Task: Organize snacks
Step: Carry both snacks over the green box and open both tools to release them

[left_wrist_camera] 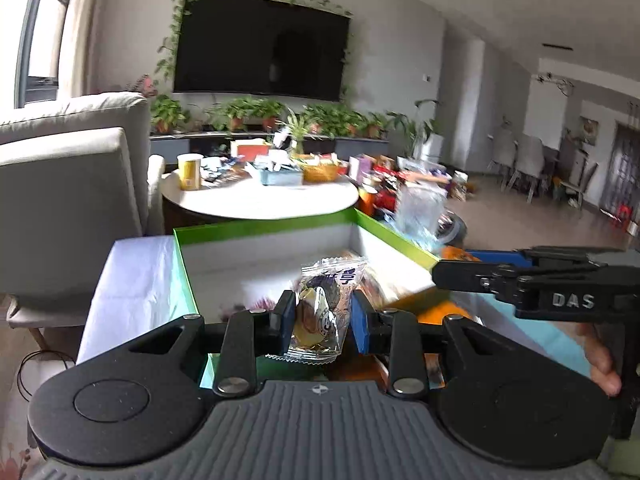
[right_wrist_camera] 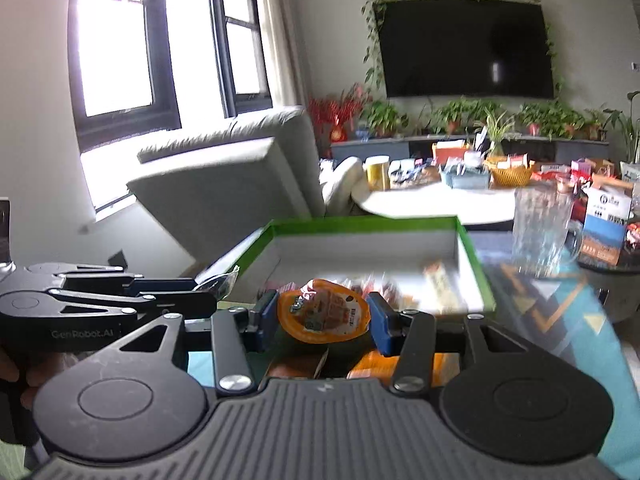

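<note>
My left gripper (left_wrist_camera: 322, 314) is shut on a clear-wrapped snack packet (left_wrist_camera: 324, 312) and holds it upright at the near edge of a green-rimmed open box (left_wrist_camera: 264, 226). My right gripper (right_wrist_camera: 324, 318) is shut on a round orange-lidded jelly cup (right_wrist_camera: 322, 316) at the near edge of the same box (right_wrist_camera: 360, 226). Several snacks lie blurred inside the box (right_wrist_camera: 400, 284). The right gripper shows from the side in the left wrist view (left_wrist_camera: 452, 276); the left gripper shows in the right wrist view (right_wrist_camera: 192, 292), still holding its packet.
A clear glass mug (right_wrist_camera: 540, 232) stands right of the box on the patterned table (right_wrist_camera: 560, 320). A round white table (left_wrist_camera: 260, 196) with a yellow can, baskets and packets stands behind. A grey sofa (left_wrist_camera: 68, 184) is at the left. Orange packets (right_wrist_camera: 376, 364) lie under the grippers.
</note>
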### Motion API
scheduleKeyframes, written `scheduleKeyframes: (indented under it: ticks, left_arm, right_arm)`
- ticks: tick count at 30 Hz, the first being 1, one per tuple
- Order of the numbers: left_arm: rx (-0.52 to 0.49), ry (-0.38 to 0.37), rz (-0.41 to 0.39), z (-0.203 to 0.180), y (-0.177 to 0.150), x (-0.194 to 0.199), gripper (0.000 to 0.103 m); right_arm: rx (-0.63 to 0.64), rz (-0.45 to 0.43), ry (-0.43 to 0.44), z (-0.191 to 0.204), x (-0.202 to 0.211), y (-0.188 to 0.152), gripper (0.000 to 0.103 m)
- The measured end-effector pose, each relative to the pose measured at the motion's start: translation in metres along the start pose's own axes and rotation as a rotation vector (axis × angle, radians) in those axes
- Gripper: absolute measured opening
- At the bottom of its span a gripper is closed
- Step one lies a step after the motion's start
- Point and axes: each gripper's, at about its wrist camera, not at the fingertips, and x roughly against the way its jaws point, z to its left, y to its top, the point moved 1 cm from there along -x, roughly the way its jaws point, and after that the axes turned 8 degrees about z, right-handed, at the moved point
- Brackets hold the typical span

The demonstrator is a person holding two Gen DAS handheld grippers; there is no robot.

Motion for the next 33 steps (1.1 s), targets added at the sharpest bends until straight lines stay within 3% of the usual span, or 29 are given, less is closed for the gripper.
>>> scheduleKeyframes:
  ticks: [9,17,19,22,33]
  left_arm:
    - [0.050,0.074,0.015,0.002,0.025,-0.043,0.027]
    - [0.110,0.132,0.108,0.012,0.021,-0.080,0.028]
    - [0.103,0.150,0.109,0.011,0.017,-0.081,0.032]
    - [0.063,0.187,0.114,0.007,0.015,-0.083,0.046]
    - [0.105,0.178,0.118,0.016,0.011,-0.073,0.046]
  right_arm:
    - [-0.028,-0.071,0.009,-0.014,-0.003,0.016,0.047]
    - [-0.048,-0.088,0.007,-0.027,-0.008,0.024,0.047]
    - [-0.050,-0.091,0.008,-0.029,-0.009,0.025,0.047]
    - [-0.056,-0.090,0.010,-0.032,-0.013,0.028,0.047]
    - [-0.075,-0.065,0.015,-0.035,-0.028,0.031,0.047]
